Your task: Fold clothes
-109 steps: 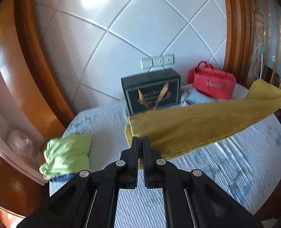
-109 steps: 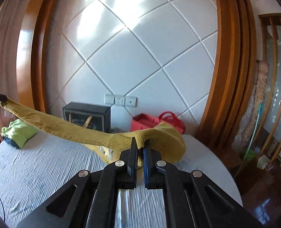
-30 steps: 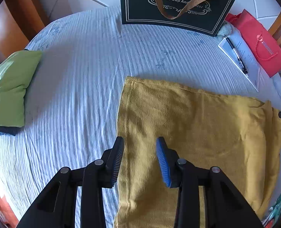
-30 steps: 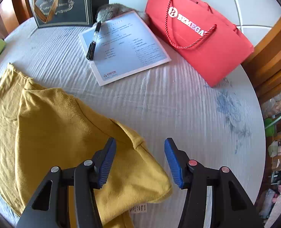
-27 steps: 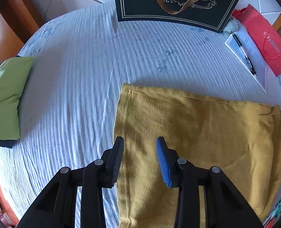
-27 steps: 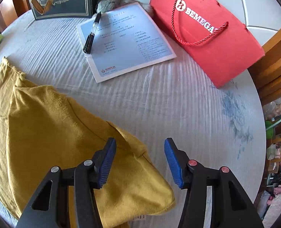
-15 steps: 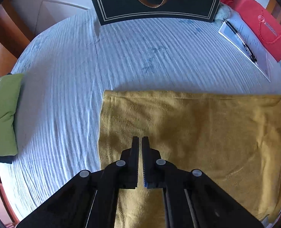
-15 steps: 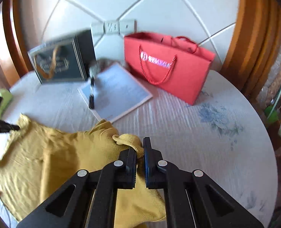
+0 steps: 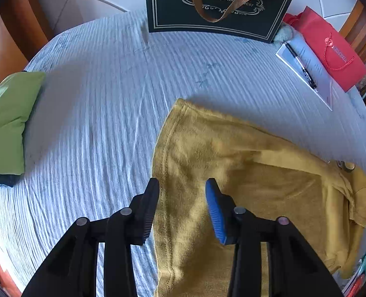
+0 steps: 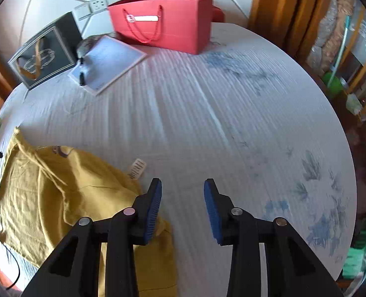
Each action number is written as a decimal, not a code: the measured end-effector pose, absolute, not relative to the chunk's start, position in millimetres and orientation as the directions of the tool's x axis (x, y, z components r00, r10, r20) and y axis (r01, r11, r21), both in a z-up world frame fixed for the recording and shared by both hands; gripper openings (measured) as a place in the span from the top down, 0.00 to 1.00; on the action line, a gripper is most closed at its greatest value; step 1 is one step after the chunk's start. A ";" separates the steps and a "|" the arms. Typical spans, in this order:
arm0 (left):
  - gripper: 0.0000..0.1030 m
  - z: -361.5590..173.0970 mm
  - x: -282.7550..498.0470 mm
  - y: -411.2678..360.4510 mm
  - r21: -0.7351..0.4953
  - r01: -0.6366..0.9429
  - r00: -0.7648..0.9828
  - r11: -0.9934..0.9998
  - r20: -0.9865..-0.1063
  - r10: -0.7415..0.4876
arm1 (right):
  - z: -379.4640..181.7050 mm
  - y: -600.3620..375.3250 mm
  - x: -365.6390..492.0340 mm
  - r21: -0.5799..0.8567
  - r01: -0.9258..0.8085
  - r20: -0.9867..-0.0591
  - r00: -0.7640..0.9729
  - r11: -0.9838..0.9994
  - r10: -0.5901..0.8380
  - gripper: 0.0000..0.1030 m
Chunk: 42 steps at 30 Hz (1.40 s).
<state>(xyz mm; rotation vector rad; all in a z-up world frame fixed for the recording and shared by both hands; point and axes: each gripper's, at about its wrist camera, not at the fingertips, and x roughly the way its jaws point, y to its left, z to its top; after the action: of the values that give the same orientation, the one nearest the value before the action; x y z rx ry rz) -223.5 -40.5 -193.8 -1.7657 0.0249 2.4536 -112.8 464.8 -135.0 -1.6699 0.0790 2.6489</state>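
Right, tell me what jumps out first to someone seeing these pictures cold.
The mustard-yellow garment lies rumpled on the pale blue striped bedcover, with the open left claw over its hemmed edge. At the far side, a red gift bag and a black gift bag stand by the wall. A folded green garment rests at the left edge.
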 end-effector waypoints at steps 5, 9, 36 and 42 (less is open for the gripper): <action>0.59 -199.3 -264.0 -30.8 -0.016 -0.126 -0.314 -0.992 -0.948 0.055 | -140.6 445.2 -96.1 0.060 0.022 -0.917 -0.393 -0.998 -0.064 0.65; 0.59 -209.7 -293.9 -18.3 0.032 -0.153 -0.302 -0.988 -0.953 0.016 | -152.9 440.3 -80.9 0.077 0.019 -0.935 -0.345 -0.997 -0.079 0.65; 0.62 -197.7 -322.7 -21.5 0.003 -0.237 -0.327 -0.972 -0.942 0.076 | -83.2 431.7 -186.9 0.016 0.087 -0.844 -0.532 -0.996 -0.060 0.95; 0.49 -216.8 -316.1 -19.5 0.012 -0.243 -0.325 -0.970 -0.943 0.070 | -104.5 428.4 -187.7 0.028 0.090 -0.866 -0.495 -0.996 -0.069 0.95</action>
<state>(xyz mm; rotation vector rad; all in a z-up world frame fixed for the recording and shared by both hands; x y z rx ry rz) -316.1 -19.5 -216.8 -1.6965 0.2237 2.4001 -187.7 428.4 -104.5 -1.6190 -0.0340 2.7983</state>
